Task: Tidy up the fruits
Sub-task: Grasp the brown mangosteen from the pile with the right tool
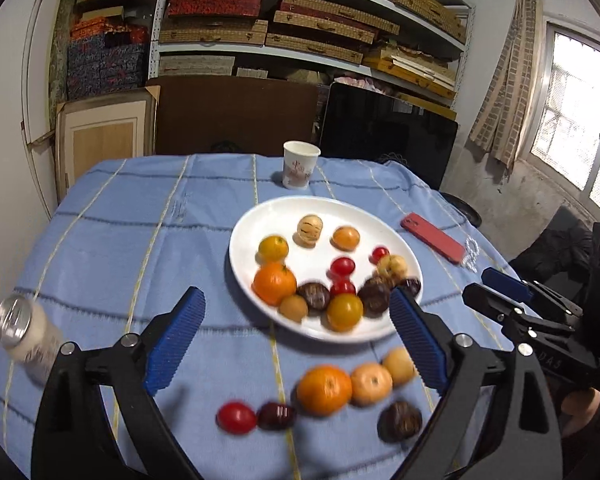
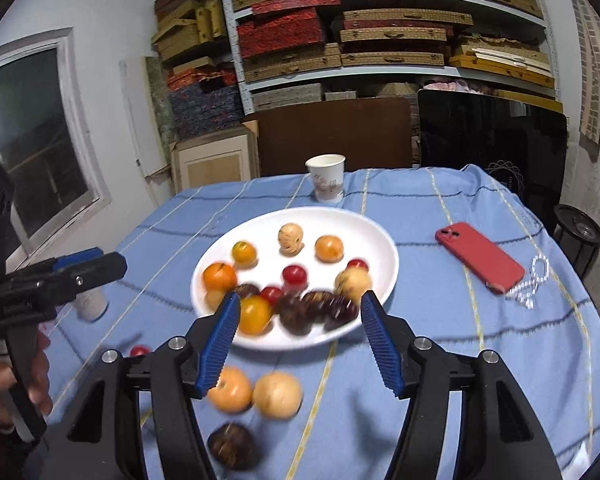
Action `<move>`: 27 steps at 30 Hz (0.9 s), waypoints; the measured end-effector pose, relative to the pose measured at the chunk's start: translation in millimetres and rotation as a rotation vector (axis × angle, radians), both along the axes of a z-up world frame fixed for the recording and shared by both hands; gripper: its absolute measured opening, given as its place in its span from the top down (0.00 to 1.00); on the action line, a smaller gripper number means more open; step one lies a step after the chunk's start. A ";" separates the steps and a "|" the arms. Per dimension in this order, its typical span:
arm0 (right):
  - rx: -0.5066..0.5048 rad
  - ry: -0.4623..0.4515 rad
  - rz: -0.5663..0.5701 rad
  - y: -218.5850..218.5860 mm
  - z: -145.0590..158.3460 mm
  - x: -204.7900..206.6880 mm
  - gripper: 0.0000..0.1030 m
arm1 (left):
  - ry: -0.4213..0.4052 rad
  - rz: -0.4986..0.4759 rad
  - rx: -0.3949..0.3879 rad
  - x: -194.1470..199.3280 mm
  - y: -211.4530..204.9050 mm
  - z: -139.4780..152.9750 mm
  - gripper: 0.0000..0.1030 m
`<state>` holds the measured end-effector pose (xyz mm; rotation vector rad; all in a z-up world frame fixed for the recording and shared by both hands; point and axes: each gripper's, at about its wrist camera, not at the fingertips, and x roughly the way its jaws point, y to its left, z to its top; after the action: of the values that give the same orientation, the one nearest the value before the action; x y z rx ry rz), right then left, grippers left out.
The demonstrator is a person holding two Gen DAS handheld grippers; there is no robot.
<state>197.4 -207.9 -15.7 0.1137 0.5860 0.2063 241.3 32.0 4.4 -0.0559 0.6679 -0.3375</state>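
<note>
A white plate (image 1: 260, 224) on the blue tablecloth holds several fruits: oranges, cherry tomatoes, dark chestnut-like ones and pale round ones. Loose fruits lie in front of it: a large orange (image 1: 324, 390), a mandarin (image 1: 371, 384), a pale fruit (image 1: 398, 366), a red tomato (image 1: 236, 417), a dark red fruit (image 1: 275, 416) and a dark chestnut (image 1: 400, 421). My left gripper (image 1: 298, 308) is open and empty above them. My right gripper (image 2: 296, 314) is open and empty over the plate's (image 2: 372, 236) near rim, with a mandarin (image 2: 231, 390), pale fruit (image 2: 278, 395) and chestnut (image 2: 233, 446) below it.
A paper cup (image 1: 300, 164) stands behind the plate. A red phone (image 1: 432, 237) and a bead chain (image 1: 471, 254) lie to the right. A can (image 1: 24, 328) stands at the table's left edge. Shelves of boxes and a dark screen fill the back.
</note>
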 end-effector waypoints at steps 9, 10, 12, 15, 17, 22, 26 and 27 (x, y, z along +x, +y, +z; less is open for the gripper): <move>-0.019 0.092 0.015 21.6 -31.4 -44.3 0.34 | 0.021 -0.005 0.068 -76.7 27.7 -24.2 0.12; -0.020 0.109 0.013 22.5 -34.7 -44.1 0.32 | 0.020 -0.002 0.072 -80.2 29.3 -26.2 0.11; -0.027 0.149 0.013 26.2 -43.5 -43.0 0.31 | 0.026 0.006 0.079 -87.9 33.3 -32.6 0.11; -0.053 0.198 0.026 36.8 -57.3 -41.3 0.31 | 0.037 0.015 0.094 -92.2 35.6 -41.7 0.11; -0.091 0.209 0.037 46.3 -63.1 -41.3 0.31 | 0.042 0.024 0.096 -92.3 38.4 -45.5 0.11; -0.145 0.236 0.041 62.0 -71.5 -32.5 0.31 | 0.053 0.047 0.077 -88.4 46.4 -47.4 0.11; -0.170 0.252 0.036 71.3 -76.9 -25.6 0.32 | 0.055 0.047 0.081 -85.2 46.1 -46.4 0.11; -0.173 0.257 0.036 73.3 -78.3 -24.4 0.32 | 0.055 0.048 0.085 -85.3 46.3 -46.6 0.11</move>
<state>173.0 -134.7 -94.0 -0.0389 0.8598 0.1761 156.0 78.3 -42.1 -0.0005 0.7334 -0.2619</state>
